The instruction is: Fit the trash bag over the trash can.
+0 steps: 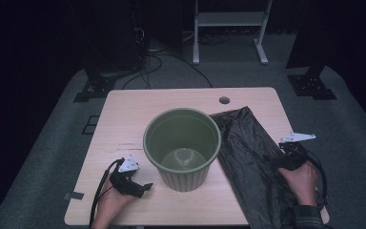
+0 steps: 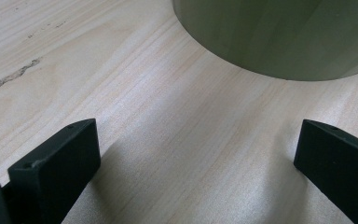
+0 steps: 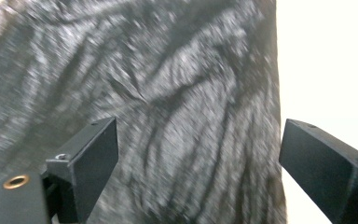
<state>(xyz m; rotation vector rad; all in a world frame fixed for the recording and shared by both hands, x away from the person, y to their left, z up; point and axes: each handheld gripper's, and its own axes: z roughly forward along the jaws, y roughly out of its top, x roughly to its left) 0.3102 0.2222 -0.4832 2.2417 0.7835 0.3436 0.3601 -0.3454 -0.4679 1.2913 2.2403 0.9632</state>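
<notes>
Flat black bag (image 1: pixel 250 157) runs near-to-far beside upright bin (image 1: pixel 182 148).

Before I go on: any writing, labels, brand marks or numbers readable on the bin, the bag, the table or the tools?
None can be read.
Green bin: plain ribbed wall, no label visible.
Black bag: creased plastic, no print visible; blurred in the right gripper view.
Table: bare wood with a dark scuff, no marks.
Left tool and right tool: no lettering visible.
</notes>
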